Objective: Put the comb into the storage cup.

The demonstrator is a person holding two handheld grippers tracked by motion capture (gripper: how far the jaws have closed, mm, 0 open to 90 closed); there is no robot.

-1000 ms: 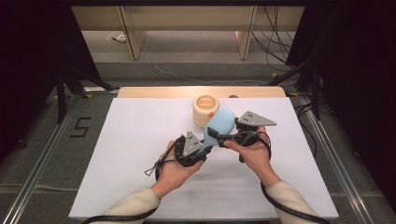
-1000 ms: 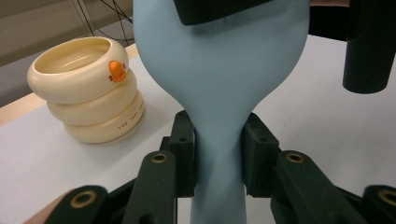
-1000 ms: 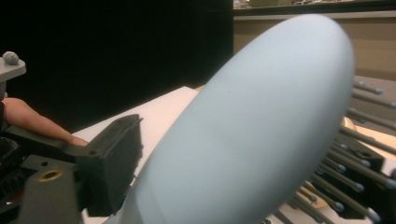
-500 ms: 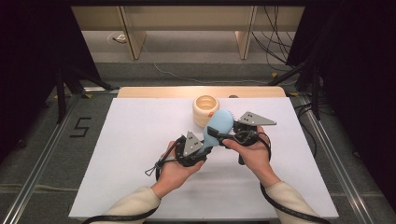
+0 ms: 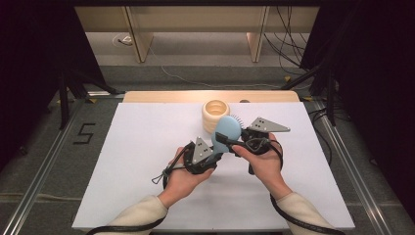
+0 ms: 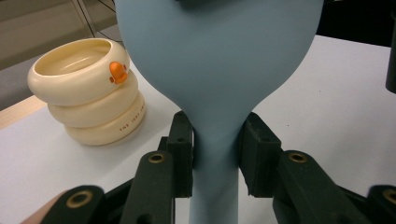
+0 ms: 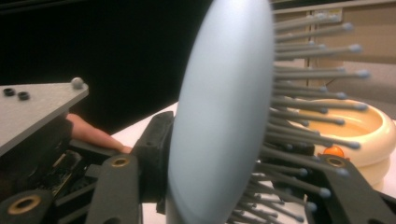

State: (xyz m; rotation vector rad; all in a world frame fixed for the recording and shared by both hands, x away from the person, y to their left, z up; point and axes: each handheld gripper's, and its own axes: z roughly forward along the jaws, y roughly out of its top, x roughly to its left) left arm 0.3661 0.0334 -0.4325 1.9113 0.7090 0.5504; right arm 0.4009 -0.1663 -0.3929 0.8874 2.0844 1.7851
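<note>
**While both my tools hold it, one blue brush stands over the desk**

Counting what I have here: one hairbrush (image 5: 226, 131), one cream ringed cup (image 5: 215, 113), two tools, one white-covered desk (image 5: 137, 161). My brush is pale blue, with a smooth rounded oval back, a slim handle and a field of grey ball-tipped bristles (image 7: 308, 116) on its far-right face. Its long axis runs from near-left to far-right, handle toward me, head pointing away and raised above the desk, just in front of the cup. My left tool (image 6: 215, 154) is clamped narrow on the handle's neck. My right tool (image 7: 233, 154) has just been closing and now squeezes the head, one pad on the back, the other among the bristles.
</note>
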